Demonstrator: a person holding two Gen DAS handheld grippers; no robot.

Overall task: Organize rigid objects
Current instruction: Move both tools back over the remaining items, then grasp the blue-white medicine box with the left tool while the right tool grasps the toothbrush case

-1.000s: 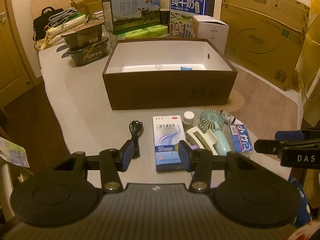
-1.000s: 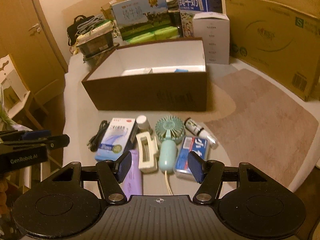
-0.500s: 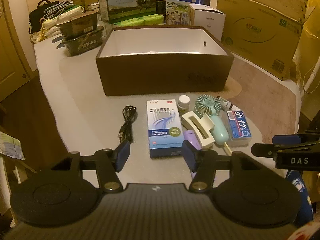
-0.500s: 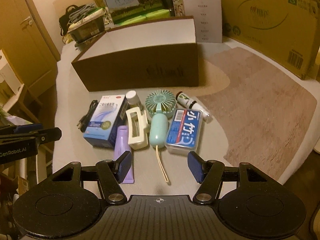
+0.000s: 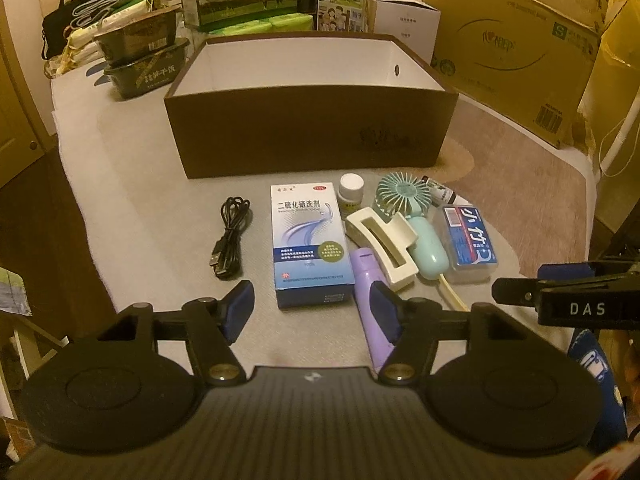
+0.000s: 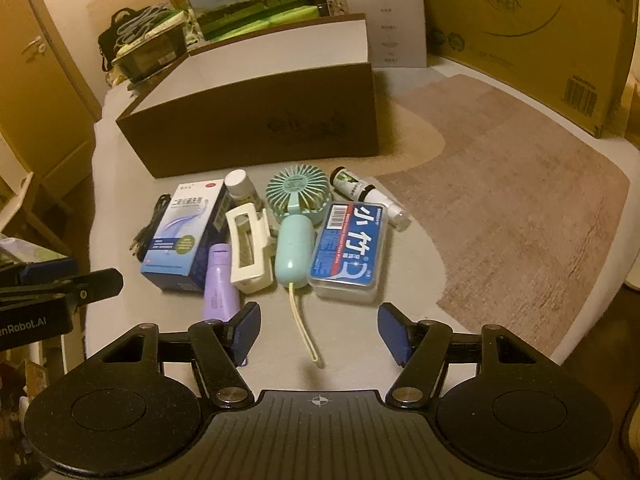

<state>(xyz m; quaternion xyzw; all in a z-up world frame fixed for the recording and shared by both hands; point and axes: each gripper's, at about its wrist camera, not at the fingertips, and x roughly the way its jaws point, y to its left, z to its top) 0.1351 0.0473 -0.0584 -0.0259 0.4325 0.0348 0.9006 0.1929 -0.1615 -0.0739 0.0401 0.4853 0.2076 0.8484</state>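
Both grippers drew back; box (image 5: 308, 136) farther; jaws spread

small items (image 5: 312, 240) before brown box (image 5: 312, 136)

Both views were dim and carried a strong warm yellow-orange cast. The white inner wall of the brown box (image 5: 296, 68) was the brightest area in the left wrist view. Soft shadows fell on the bed cover (image 5: 132, 184) near the box's front wall. Fisheye distortion bent straight edges toward the frame borders, and the corners went dark. The large cardboard carton (image 6: 532, 32) at far right curved noticeably. Fine print on the blue-and-white medicine box (image 5: 308, 240) was soft; the right wrist view looked slightly blurrier overall, with grainy noise in dark areas.
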